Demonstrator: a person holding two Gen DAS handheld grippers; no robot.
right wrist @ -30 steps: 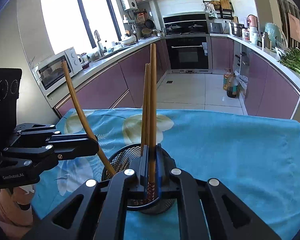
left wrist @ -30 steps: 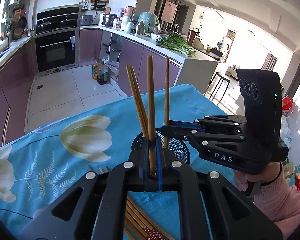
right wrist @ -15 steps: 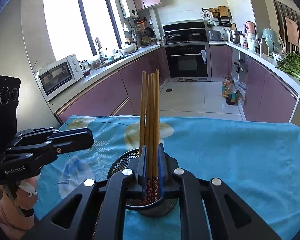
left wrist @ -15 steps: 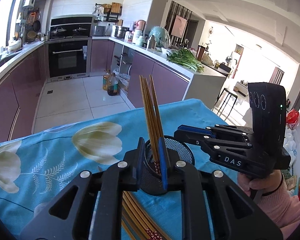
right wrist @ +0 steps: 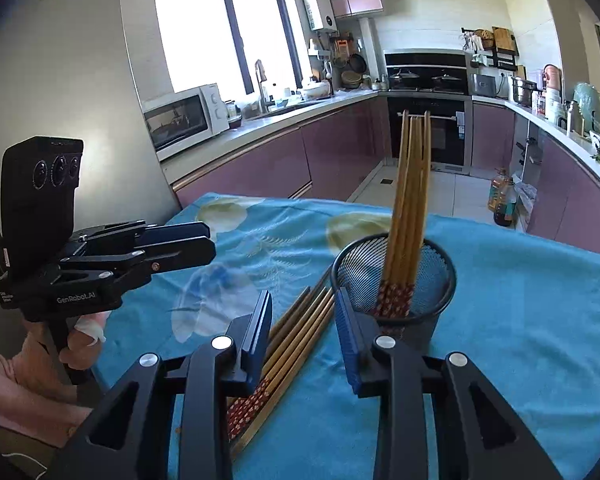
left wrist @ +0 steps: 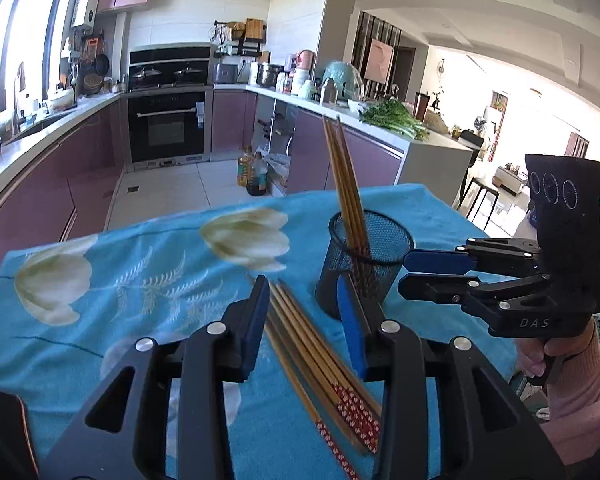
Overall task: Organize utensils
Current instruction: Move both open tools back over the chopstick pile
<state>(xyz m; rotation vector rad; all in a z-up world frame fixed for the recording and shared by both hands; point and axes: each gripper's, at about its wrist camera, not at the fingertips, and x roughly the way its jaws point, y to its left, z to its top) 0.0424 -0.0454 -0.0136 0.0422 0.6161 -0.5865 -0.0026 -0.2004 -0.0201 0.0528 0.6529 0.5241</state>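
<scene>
In mesh cup (right wrist: 396,280): chopsticks (right wrist: 410,200) upright (both grippers' jaws opening, empty).

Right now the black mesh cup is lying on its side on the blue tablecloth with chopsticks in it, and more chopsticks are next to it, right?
Not quite. The black mesh cup stands upright on the blue tablecloth; it is not on its side. The right wrist view shows chopsticks leaning inside it, and more chopsticks lie flat beside it.
</scene>
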